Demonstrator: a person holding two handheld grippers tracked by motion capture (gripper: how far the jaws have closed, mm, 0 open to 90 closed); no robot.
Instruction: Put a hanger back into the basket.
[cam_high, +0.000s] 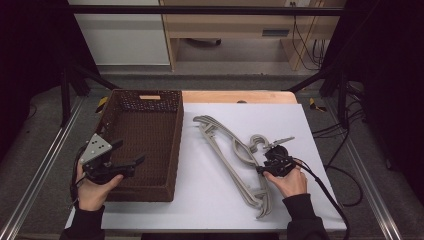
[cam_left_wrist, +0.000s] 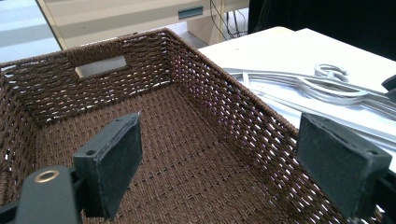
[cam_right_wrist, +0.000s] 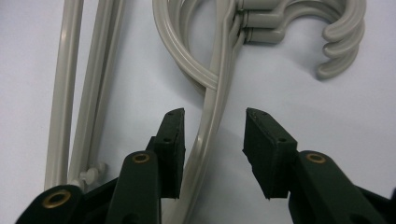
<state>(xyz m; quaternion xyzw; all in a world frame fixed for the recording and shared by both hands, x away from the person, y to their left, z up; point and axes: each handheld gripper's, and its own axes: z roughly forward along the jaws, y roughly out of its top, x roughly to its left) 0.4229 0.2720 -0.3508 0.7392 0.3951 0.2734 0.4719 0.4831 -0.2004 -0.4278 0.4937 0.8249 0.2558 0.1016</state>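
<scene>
1. A stack of grey plastic hangers (cam_high: 235, 155) lies flat on the white counter (cam_high: 210, 200), just right of the brown woven basket (cam_high: 142, 150).
2. In the high view, the stack's long axis runs diagonally, from the far left near the basket's far corner to the near right by the person's right hand (cam_high: 290, 181).
3. The hooks (cam_right_wrist: 336, 42) sit about midway along the stack on its right side, and in the high view they curl to the right and away from the person.
4. The right hand-held gripper (cam_right_wrist: 212, 140) is low over the hangers, just below the hooks in the right gripper view.
5. Its jaws stand apart and straddle one grey arm of the top hanger; the left pad (cam_right_wrist: 172, 149) is close against that arm, while the right pad is clear of it.
6. The left hand-held gripper (cam_left_wrist: 219, 163) hovers at the basket's near left corner, jaws wide apart, with nothing between them.
</scene>
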